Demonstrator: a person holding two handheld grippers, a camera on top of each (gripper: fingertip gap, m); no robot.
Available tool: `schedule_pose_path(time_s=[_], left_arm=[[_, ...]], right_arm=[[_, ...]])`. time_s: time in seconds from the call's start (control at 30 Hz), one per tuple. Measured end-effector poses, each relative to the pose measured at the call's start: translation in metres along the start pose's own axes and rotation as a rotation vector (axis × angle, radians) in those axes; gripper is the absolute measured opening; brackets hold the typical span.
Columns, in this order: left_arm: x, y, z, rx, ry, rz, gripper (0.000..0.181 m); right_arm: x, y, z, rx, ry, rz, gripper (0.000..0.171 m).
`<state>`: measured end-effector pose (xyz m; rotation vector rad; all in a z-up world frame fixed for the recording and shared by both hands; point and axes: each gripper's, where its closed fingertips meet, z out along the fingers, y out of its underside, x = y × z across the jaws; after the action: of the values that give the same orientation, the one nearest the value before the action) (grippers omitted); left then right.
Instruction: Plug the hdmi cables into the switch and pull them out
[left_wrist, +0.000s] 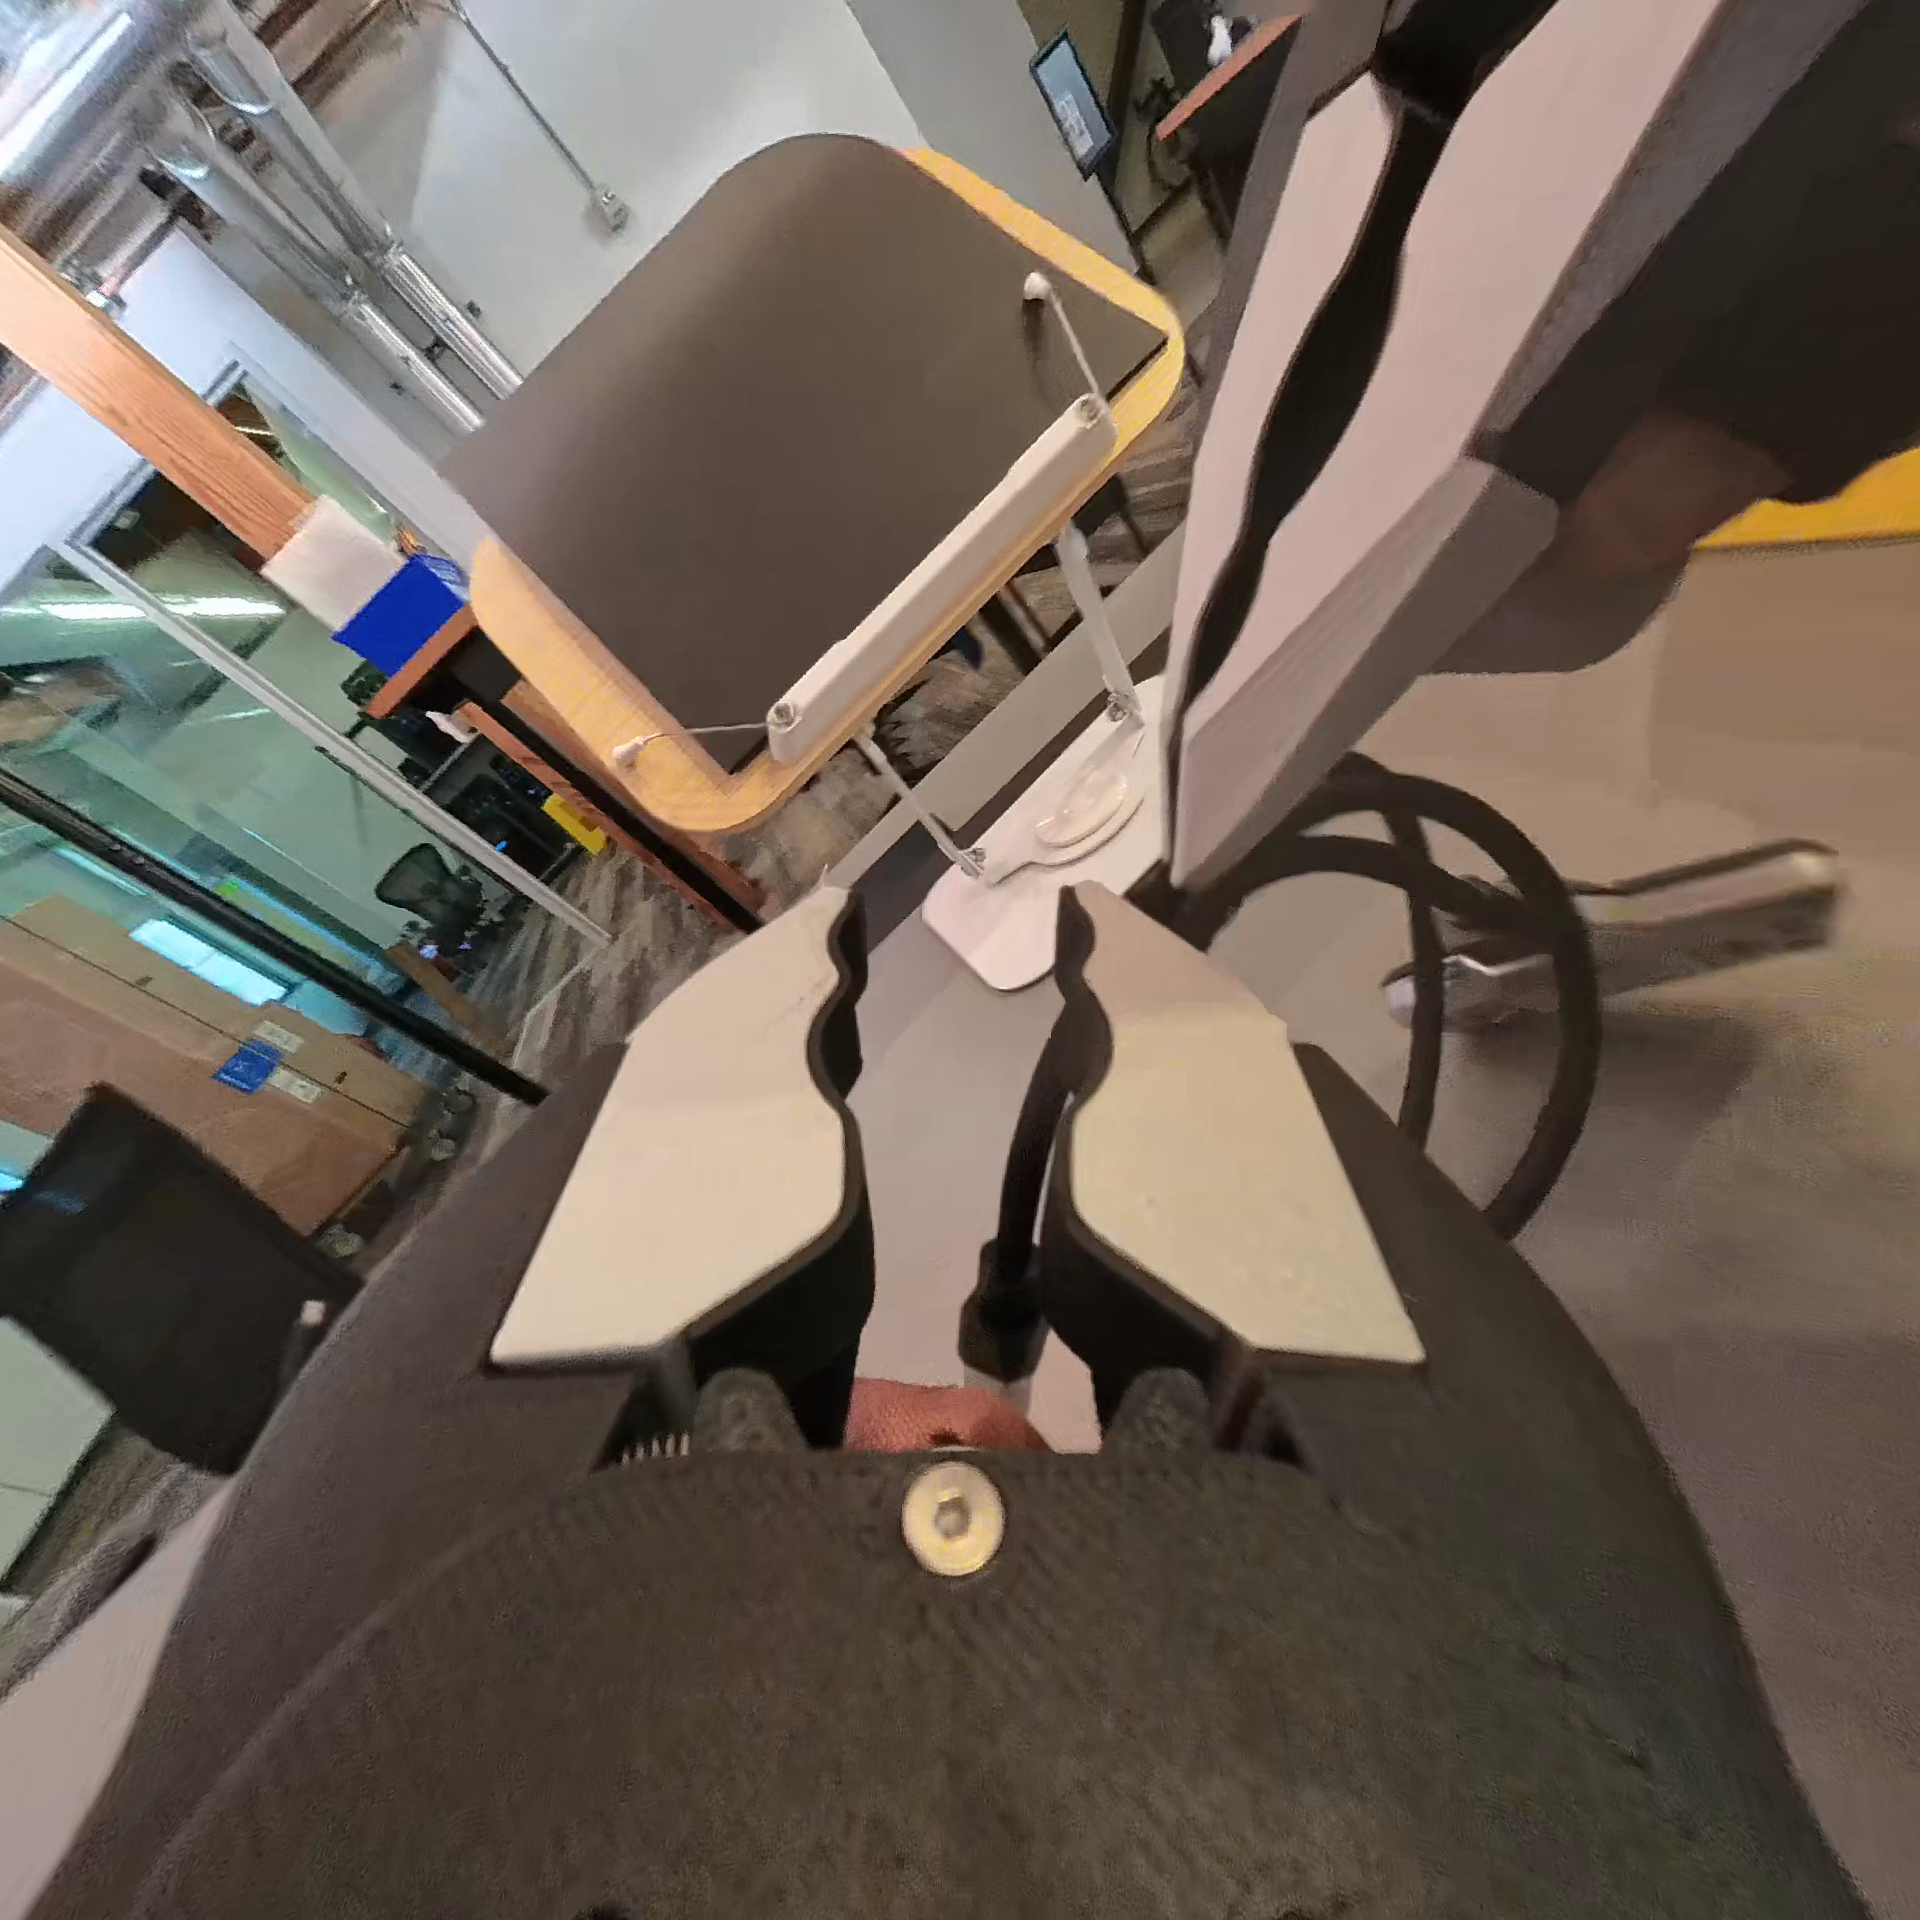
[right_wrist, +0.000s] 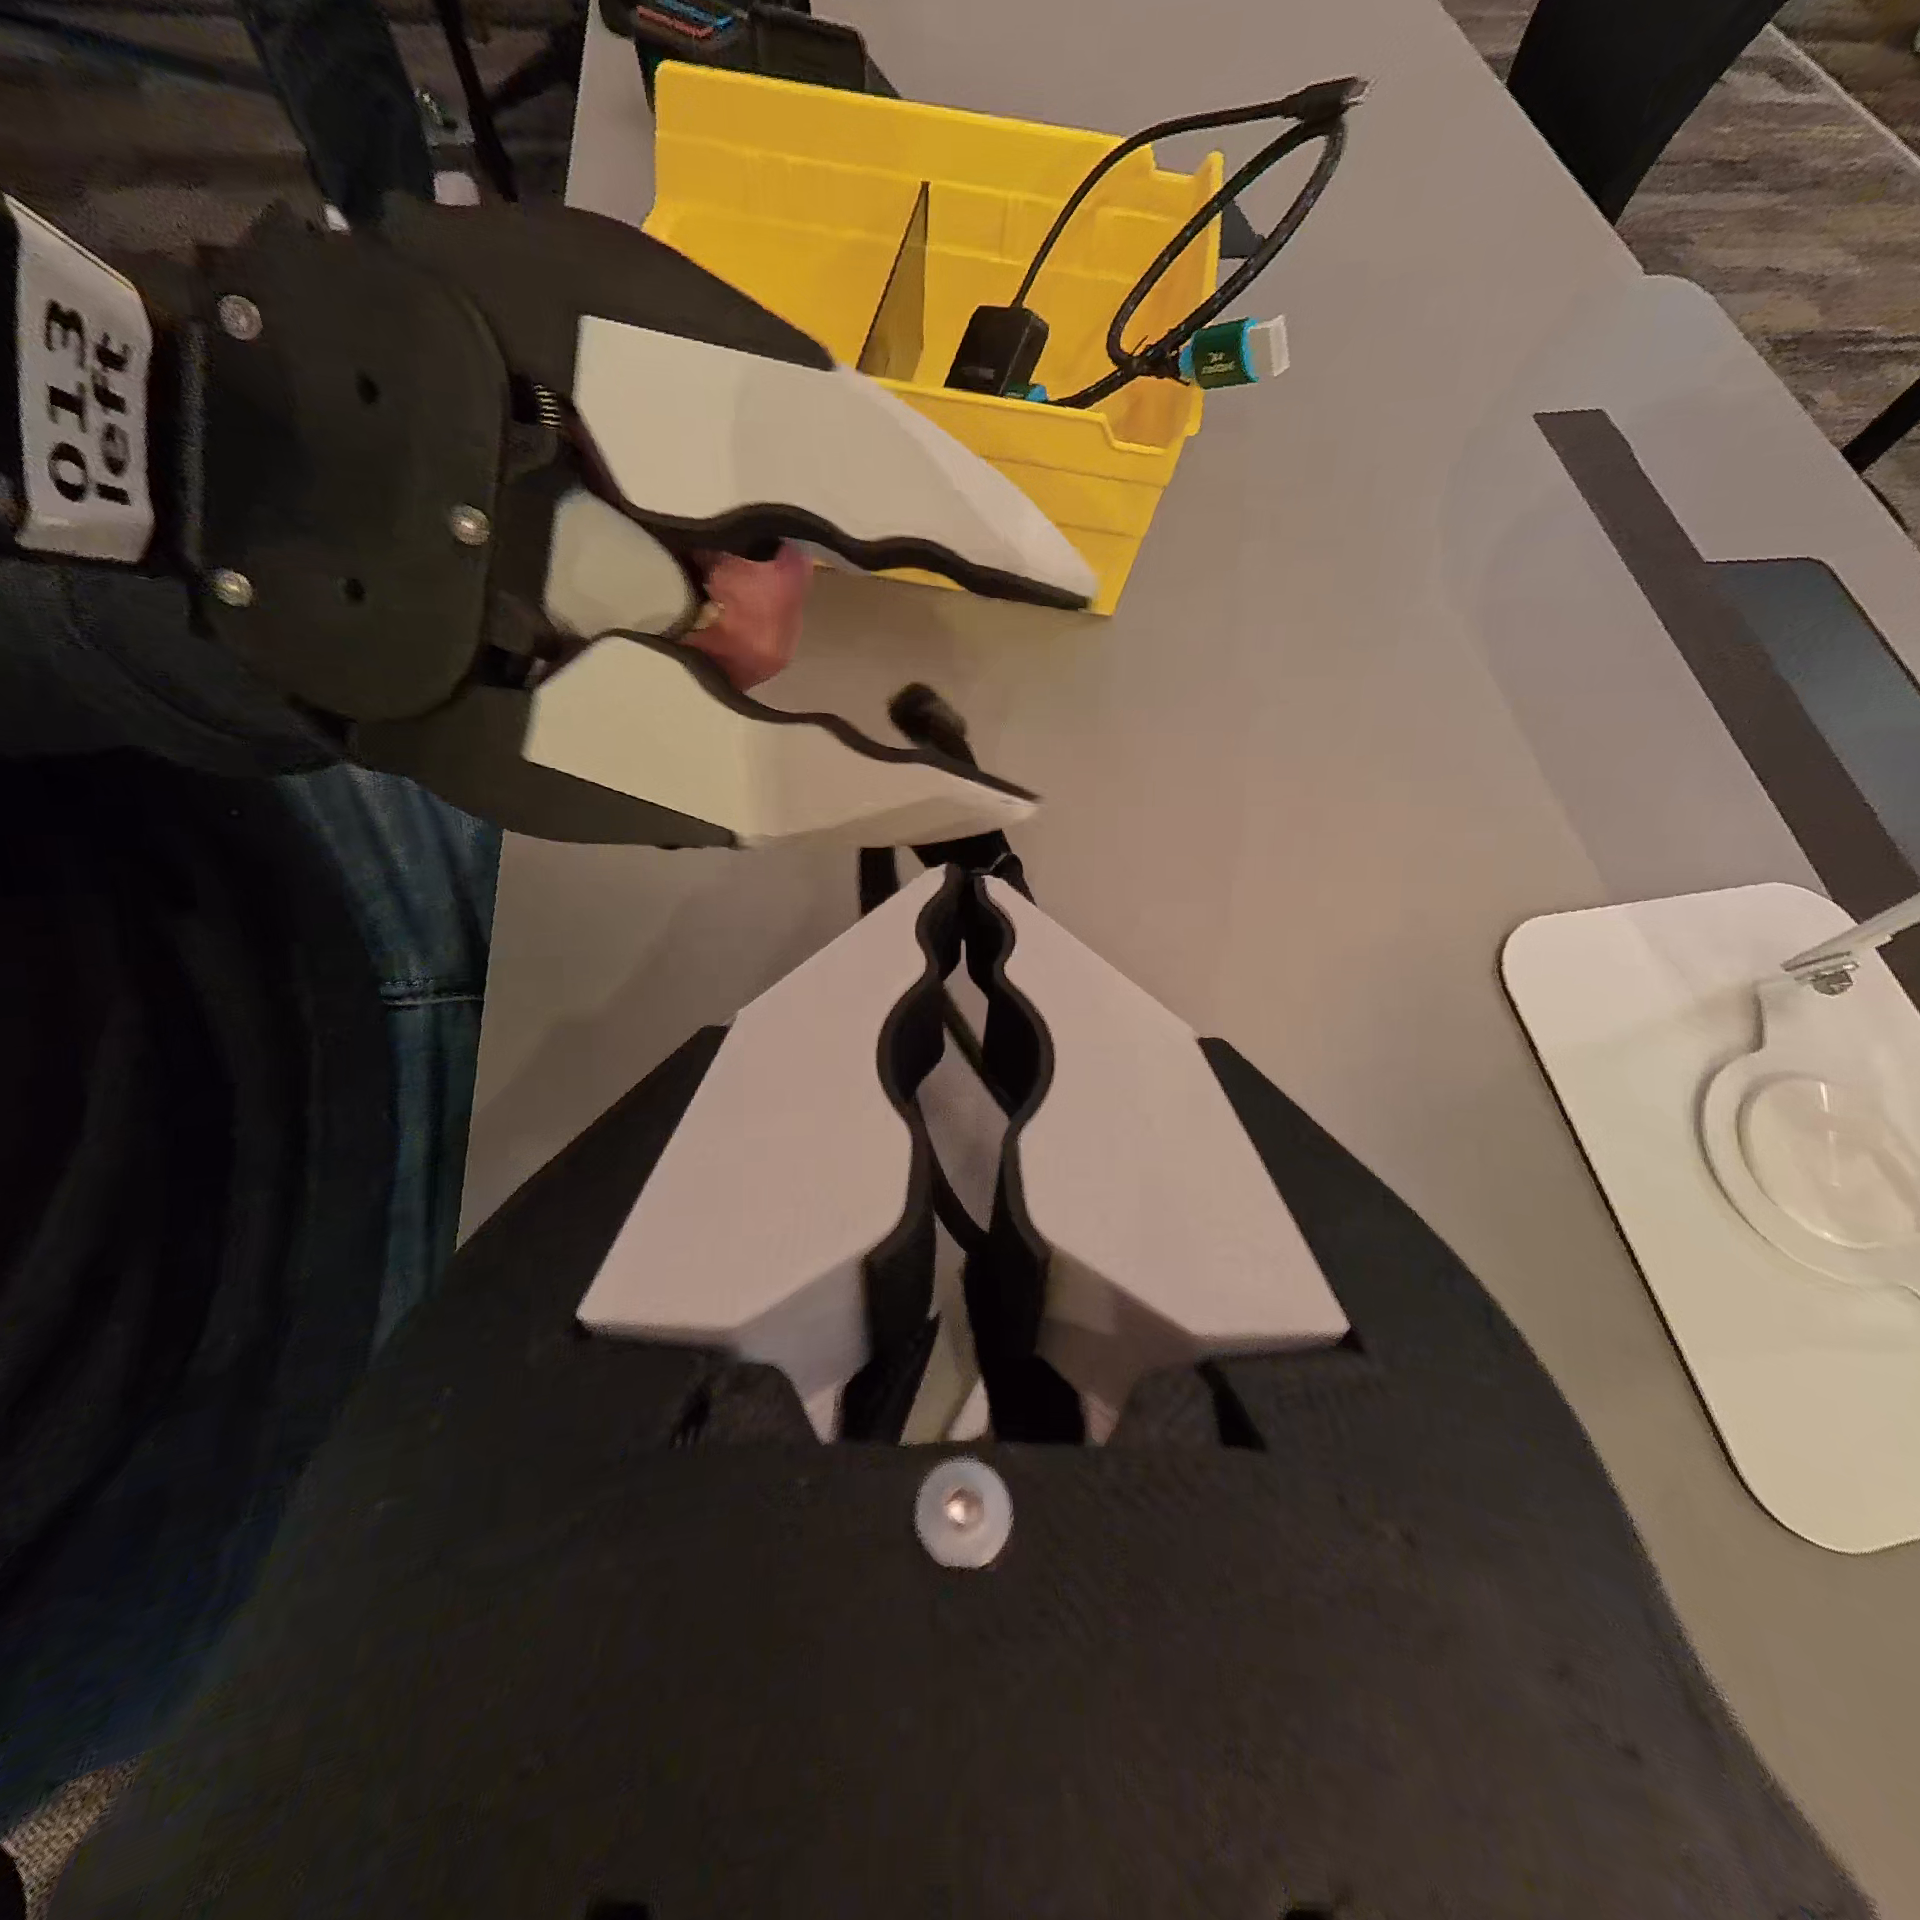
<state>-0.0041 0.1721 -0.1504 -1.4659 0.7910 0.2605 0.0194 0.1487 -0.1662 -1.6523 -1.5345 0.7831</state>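
Left jaws: left gripper (left_wrist: 961, 940) parted wide, nothing between the tips; a black cable (left_wrist: 1023, 1174) runs by its right finger.
Right jaws: right gripper (right_wrist: 961, 883) nearly closed, pinching the black cable at the tips.
Cable: loops on the grey table (right_wrist: 1351, 727), under both grippers.
Bin: yellow bin (right_wrist: 935, 312) beyond, holding a black adapter (right_wrist: 997, 348) and a teal-tipped cable (right_wrist: 1231, 353).
Stand: white base (right_wrist: 1662, 1195), right.
Switch: cannot tell.
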Motion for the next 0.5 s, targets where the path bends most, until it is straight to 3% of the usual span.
schedule_pose_path(time_s=[0.1,0.23,0.4,0.5], left_arm=[[0.009,-0.005,-0.021,0.053,0.069,-0.021,0.04],[0.021,0.015,-0.02,-0.069,0.038,0.054,0.044],[0.019,0.017,-0.008,-0.086,0.007,0.102,0.028],[0.017,0.01,-0.006,-0.044,0.036,0.228,0.018]], right_arm=[[0.006,0.0,-0.005,0.011,0.009,0.022,0.0],[0.002,0.0,-0.003,0.002,-0.009,0.02,0.0],[-0.005,-0.002,-0.004,-0.005,-0.015,0.016,0.0],[-0.004,-0.005,-0.009,-0.007,-0.01,-0.004,0.0]])
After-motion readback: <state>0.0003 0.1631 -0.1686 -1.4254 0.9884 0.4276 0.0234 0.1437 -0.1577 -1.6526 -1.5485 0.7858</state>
